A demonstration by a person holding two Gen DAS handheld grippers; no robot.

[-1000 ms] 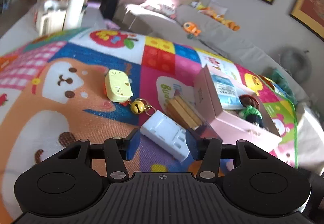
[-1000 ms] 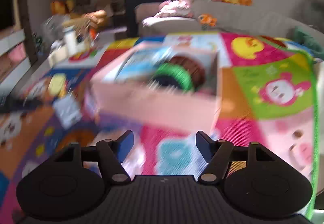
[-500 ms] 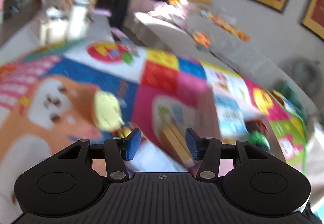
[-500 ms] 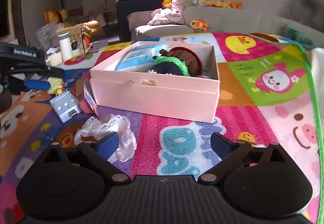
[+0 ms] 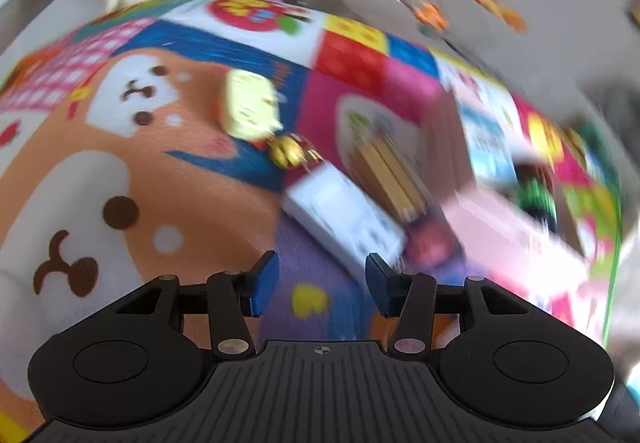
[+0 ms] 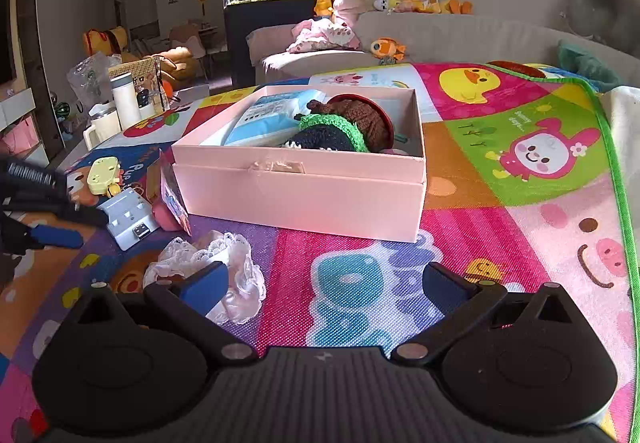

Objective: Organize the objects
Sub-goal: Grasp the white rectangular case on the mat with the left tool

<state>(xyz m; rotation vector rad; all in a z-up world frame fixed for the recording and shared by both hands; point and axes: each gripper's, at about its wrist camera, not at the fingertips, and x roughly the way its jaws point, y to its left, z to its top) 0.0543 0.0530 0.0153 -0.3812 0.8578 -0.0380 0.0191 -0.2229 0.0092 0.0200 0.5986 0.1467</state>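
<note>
A pink box (image 6: 300,195) sits mid-mat (image 6: 520,243), holding knitwear and a blue pack. A white adapter (image 5: 344,219) lies beside it, just ahead of the left gripper's (image 5: 322,285) half-open, empty fingers. The right gripper's (image 6: 324,283) fingers have just spread wide, empty, by white lace (image 6: 240,267).

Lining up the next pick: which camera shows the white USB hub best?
The right wrist view: the white USB hub is sharp, its ports visible, beside the pink box. The left wrist view has it closer but motion-blurred.
</note>
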